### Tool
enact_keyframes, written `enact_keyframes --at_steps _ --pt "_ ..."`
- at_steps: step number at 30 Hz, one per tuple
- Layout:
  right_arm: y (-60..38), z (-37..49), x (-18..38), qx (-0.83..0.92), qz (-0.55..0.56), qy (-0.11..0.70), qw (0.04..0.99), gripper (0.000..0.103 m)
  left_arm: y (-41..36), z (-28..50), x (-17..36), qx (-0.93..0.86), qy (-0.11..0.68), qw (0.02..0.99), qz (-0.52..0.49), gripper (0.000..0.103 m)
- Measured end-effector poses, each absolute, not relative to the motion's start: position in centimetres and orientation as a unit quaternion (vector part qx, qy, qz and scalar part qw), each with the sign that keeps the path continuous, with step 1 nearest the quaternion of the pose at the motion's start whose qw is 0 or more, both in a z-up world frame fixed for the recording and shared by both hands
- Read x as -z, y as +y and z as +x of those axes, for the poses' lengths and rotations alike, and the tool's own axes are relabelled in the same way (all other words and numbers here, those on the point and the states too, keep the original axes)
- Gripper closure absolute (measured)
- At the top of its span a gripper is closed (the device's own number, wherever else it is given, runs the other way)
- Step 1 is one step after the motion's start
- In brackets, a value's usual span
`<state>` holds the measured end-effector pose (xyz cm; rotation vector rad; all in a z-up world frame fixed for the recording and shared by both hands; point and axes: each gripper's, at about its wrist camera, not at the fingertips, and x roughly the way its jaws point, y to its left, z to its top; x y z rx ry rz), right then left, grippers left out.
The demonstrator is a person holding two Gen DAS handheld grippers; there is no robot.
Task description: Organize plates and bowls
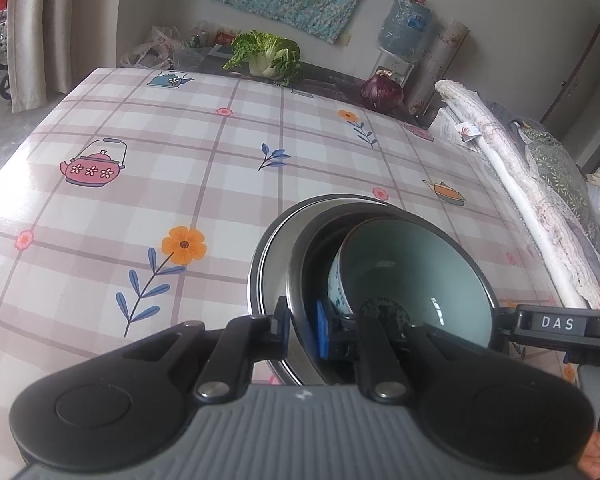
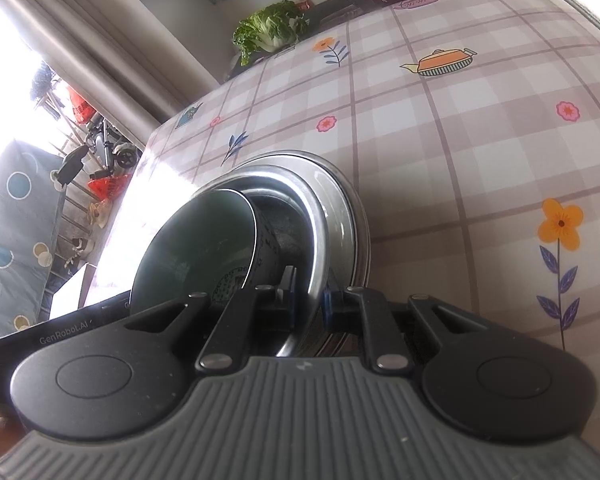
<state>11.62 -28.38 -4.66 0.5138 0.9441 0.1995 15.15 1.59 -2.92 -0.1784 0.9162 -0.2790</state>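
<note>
A ceramic bowl with a pale green inside and a blue-and-white patterned outside sits tilted inside a steel bowl, which rests on steel plates on the checked tablecloth. My left gripper is shut on the steel bowl's rim, one finger inside and one outside. My right gripper is shut on the opposite side of the steel bowl rim; the ceramic bowl leans to its left. The right gripper's body shows at the right edge of the left wrist view.
A leafy cabbage and a purple onion sit at the table's far edge, beside plastic bags. A rolled cloth and bedding run along the right side. A water jug stands by the wall.
</note>
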Motion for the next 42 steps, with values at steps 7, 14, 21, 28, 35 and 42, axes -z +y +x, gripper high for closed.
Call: enact_keyframes --at_steps 7,14,21,28,35,42 --pt "-28.2 11.9 4.5 -0.092 0.231 0.443 0.861 0.090 1.9 15.3 3.2 0.136 0.441 0.883 -0.088 0.089" --pt "-27.8 11.9 4.3 -0.087 0.213 0.437 0.870 0.089 1.9 14.8 2.0 0.139 0.420 0.894 -0.075 0.086" --pt "-27.1 11.5 2.7 -0.072 0.148 0.405 0.900 0.079 2.4 14.5 1.2 0.132 0.417 0.897 -0.063 0.065" --pt "-28.5 11.0 1.8 -0.062 0.156 0.382 0.909 0.058 3.7 13.5 1.2 0.140 0.404 0.901 -0.079 0.044" --pt "-30.0 9.0 0.7 -0.061 0.198 0.353 0.913 0.040 3.6 10.9 0.0 0.147 0.333 0.929 -0.071 0.018" --pt "-30.4 5.8 -0.3 -0.062 0.183 0.331 0.924 0.022 2.6 7.2 -0.2 0.138 0.282 0.949 -0.035 0.002"
